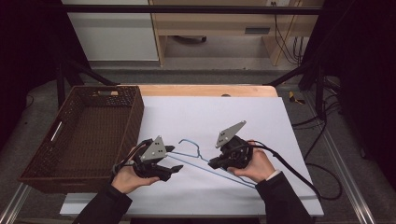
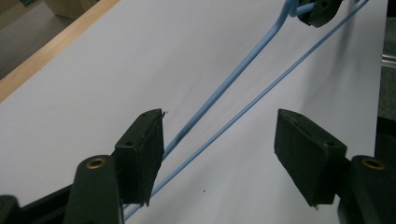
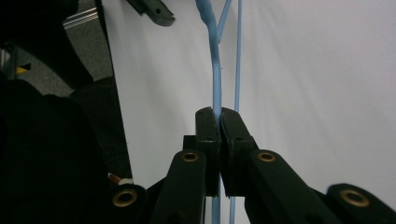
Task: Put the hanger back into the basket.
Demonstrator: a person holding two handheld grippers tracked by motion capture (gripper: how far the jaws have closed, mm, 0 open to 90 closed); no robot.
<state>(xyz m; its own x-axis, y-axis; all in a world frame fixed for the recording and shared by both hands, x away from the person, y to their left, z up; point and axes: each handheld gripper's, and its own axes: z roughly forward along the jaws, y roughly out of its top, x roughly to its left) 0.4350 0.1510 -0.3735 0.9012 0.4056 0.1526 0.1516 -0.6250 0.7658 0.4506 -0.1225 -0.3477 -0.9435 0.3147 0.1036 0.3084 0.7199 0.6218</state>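
A light blue wire hanger (image 1: 232,176) lies slanted on the white sheet (image 1: 224,116), its hook (image 1: 195,148) pointing to the far side. My right gripper (image 1: 213,163) is shut on the hanger; in the right gripper view the jaws (image 3: 219,114) pinch one blue wire (image 3: 215,79) while a second wire runs just beside them. My left gripper (image 1: 173,158) stands open at the hanger's left end. In the left gripper view its pads (image 2: 148,151) stand wide apart, and the two blue wires (image 2: 219,93) run close by the left pad without being pressed.
A dark woven basket (image 1: 135,116) stands at the left of the table, beside the sheet. The wooden table edge (image 1: 205,90) shows at the far side. A black cable (image 1: 299,175) trails from the right gripper across the sheet's right edge.
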